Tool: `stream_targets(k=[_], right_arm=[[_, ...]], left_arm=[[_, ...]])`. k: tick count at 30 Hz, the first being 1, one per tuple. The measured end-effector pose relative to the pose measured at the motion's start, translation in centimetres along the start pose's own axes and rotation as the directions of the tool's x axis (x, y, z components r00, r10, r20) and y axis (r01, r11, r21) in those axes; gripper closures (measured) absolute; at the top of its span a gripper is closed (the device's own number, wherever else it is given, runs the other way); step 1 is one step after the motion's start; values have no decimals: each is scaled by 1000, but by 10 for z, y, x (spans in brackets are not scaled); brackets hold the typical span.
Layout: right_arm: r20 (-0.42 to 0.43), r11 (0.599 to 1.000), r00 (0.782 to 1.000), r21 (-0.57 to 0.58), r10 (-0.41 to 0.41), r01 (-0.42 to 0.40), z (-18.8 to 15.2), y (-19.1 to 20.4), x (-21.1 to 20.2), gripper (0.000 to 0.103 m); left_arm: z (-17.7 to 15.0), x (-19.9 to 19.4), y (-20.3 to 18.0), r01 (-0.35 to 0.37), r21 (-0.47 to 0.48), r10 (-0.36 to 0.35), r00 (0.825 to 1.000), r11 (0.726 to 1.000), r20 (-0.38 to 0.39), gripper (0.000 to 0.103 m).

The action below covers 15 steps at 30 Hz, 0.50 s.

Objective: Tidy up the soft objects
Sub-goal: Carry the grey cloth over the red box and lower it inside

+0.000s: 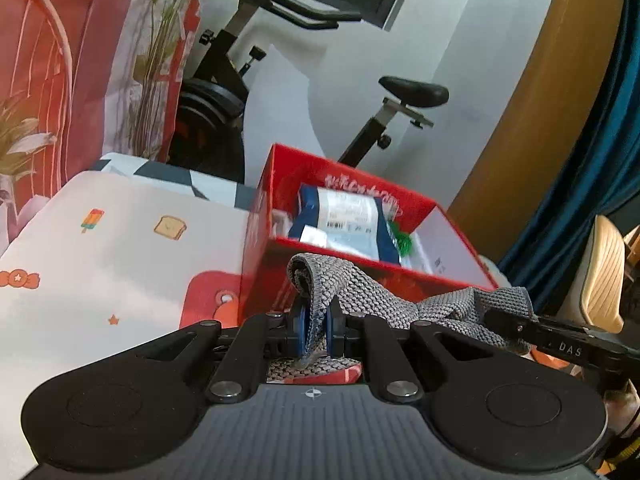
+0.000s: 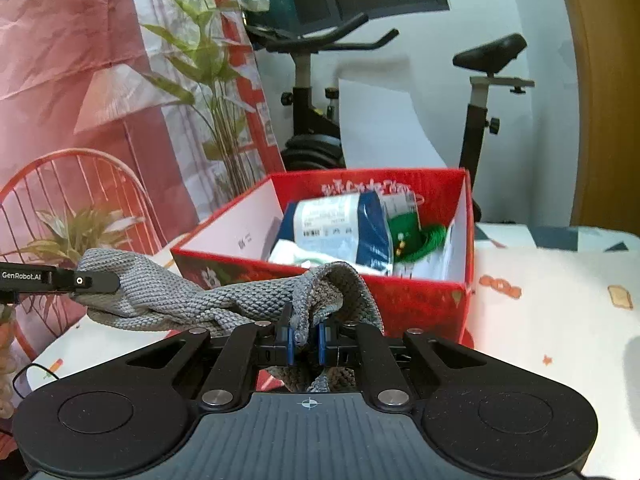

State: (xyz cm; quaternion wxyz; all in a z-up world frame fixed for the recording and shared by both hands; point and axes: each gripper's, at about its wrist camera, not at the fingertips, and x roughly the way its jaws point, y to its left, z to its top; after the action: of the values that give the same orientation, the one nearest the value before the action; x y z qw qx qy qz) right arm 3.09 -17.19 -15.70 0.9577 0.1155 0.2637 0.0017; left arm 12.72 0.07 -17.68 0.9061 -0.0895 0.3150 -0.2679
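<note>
A grey knitted cloth (image 1: 360, 292) hangs stretched between my two grippers, just in front of an open red box (image 1: 360, 184). My left gripper (image 1: 318, 326) is shut on one end of the cloth, which bulges up between its blue pads. In the right wrist view my right gripper (image 2: 306, 338) is shut on the other end of the grey cloth (image 2: 192, 300). The left gripper's tip (image 2: 96, 281) shows at the far left there, clamped on the cloth. The red box (image 2: 424, 300) holds a blue and white packet (image 2: 340, 224) and a green knitted item (image 2: 416, 236).
The box stands on a white printed tablecloth (image 1: 120, 248), also seen at the right (image 2: 552, 312). Behind are an exercise bike (image 2: 312, 80), a leafy plant (image 2: 208, 80), a red wire chair (image 2: 80, 188) and red paper backdrop. A beige chair (image 1: 604, 272) sits far right.
</note>
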Motion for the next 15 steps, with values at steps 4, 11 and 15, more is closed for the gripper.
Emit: stream_targets(k=[4,11,15], right_arm=[[17,1000,1000,-7,2,-2,9,1,0,93],[51,1000,999,-25,14,-13,21,5,2,93],[69,999,997,-47,20,-17,30,7,4,93]], left_arm=[[5,-1,1,2,-4,-2,1000,1000,17,93],[18,3,-2,4,15,-4,999,1000,38,93],[29,5,-3,2,39,-4,999,999,51,93]])
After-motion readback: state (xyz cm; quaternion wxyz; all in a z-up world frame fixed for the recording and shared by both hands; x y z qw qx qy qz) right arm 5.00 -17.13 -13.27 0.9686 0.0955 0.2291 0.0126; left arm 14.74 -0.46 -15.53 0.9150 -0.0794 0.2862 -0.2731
